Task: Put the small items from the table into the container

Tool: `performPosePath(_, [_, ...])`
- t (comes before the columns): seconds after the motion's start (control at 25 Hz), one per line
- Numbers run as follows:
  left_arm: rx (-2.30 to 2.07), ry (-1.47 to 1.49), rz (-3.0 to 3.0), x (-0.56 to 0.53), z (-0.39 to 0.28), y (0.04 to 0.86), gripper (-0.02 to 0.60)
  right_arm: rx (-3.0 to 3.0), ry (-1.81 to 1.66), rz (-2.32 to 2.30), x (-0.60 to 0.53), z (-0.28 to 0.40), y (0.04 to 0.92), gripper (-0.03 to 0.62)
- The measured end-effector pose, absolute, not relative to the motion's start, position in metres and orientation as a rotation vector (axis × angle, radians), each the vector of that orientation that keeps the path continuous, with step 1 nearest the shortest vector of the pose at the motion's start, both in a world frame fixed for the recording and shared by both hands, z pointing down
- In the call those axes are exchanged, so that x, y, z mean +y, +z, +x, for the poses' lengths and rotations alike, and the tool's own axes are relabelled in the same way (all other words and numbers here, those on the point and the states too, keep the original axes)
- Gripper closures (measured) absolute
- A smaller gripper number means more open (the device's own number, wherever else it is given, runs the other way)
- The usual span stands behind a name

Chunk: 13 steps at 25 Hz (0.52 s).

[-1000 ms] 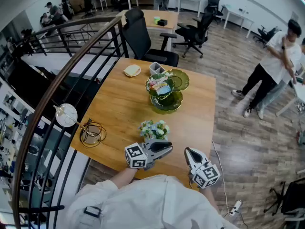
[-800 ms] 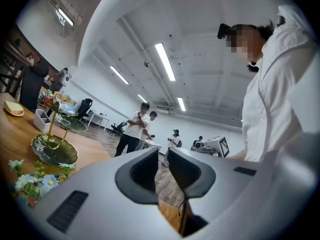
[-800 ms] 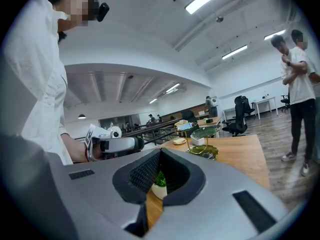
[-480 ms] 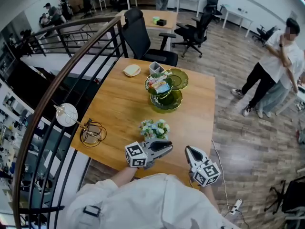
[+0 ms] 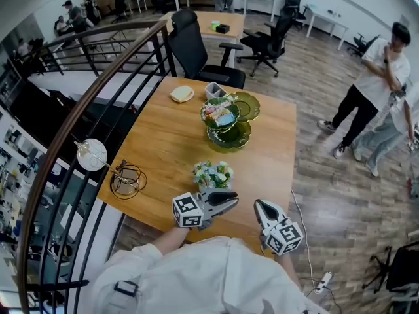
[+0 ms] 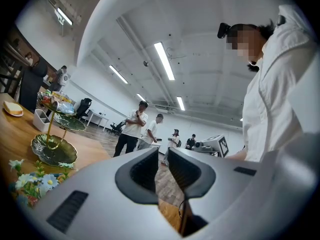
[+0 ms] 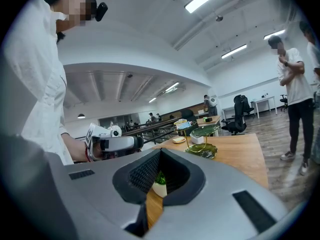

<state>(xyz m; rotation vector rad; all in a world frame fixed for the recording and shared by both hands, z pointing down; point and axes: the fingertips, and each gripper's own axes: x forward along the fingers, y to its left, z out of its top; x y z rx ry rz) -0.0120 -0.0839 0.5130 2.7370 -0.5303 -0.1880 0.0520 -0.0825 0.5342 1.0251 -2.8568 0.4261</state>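
Observation:
A green tiered stand [image 5: 230,139] holding snack packets stands at the far middle of the wooden table [image 5: 163,142]. Beside it are a small white square container [image 5: 214,92] and a pale round bun [image 5: 181,95]. Near the table's front edge my left gripper [image 5: 234,201] points right, level, with its jaws a narrow gap apart and nothing between them [image 6: 162,156]. My right gripper [image 5: 257,205] hovers at the front right corner with its jaws shut and empty [image 7: 159,153]. The stand [image 6: 52,129] and the bun [image 6: 12,109] also show in the left gripper view.
A small pot of flowers [image 5: 212,174] sits just beyond the left gripper. A wire lamp [image 5: 124,180] stands at the table's left edge by a black stair railing [image 5: 78,110]. An office chair [image 5: 196,51] is behind the table. People [image 5: 376,90] stand on the floor at right.
Both grippers have kept still. Only the people on the floor at the right have shifted their stance.

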Motion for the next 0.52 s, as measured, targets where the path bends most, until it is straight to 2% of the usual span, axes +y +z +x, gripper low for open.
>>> performPosePath(0.52, [-0.533, -0.193, 2.736, -0.0846, -0.0092, 0.5126, 0.514, -2.857, 0.427, 1.014, -0.0825, 0.0538, 0.5336, 0.582])
